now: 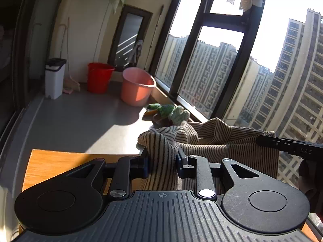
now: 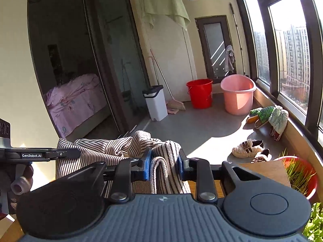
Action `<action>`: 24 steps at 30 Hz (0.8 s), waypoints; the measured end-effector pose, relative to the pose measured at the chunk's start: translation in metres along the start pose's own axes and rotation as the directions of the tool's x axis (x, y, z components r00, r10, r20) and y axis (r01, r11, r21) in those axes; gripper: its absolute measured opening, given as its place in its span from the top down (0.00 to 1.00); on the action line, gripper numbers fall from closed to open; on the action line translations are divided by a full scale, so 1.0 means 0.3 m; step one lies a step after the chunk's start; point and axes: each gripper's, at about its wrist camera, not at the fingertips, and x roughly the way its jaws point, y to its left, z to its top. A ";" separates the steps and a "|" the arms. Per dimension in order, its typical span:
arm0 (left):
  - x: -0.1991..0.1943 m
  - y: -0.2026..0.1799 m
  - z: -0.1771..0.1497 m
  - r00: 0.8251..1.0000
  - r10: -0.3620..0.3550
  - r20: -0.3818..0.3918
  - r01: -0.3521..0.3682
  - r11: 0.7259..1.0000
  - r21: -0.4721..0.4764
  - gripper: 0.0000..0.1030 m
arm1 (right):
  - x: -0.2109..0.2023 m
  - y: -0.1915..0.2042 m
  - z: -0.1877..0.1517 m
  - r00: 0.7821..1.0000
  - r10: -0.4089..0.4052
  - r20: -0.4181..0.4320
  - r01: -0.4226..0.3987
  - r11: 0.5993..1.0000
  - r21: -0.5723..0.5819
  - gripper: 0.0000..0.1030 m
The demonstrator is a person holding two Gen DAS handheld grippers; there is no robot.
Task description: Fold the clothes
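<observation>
Pinching a bunched edge each, the left gripper [image 1: 162,164] and right gripper [image 2: 163,168] hold the striped knit top [image 1: 212,139] up over the wooden table [image 1: 50,165], near its far edge, the cloth sagging between them. It looks soft, light and limp, so it would droop wherever unsupported; corners or a hem seem the best holds. Both grippers point level toward the balcony floor, where a pink tub [image 2: 238,96] stands.
</observation>
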 end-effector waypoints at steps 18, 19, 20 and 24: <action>-0.421 -0.028 -0.411 0.982 -0.047 -0.181 0.046 0.999 -0.007 0.45 | -0.481 0.213 -0.458 0.961 -0.177 -0.211 0.128 0.966 -0.224 0.70; -0.437 -0.011 -0.419 0.981 -0.041 -0.192 0.039 0.999 -0.016 0.40 | -0.502 0.210 -0.462 0.964 -0.164 -0.211 0.121 0.972 -0.202 0.65; -0.451 0.003 -0.417 0.981 -0.039 -0.190 0.034 0.999 -0.029 0.34 | -0.523 0.204 -0.463 0.967 -0.149 -0.209 0.113 0.978 -0.177 0.62; -0.459 0.045 -0.389 0.982 -0.093 -0.164 0.070 0.987 -0.142 0.21 | -0.566 0.161 -0.426 0.983 -0.088 -0.162 0.085 0.996 -0.027 0.38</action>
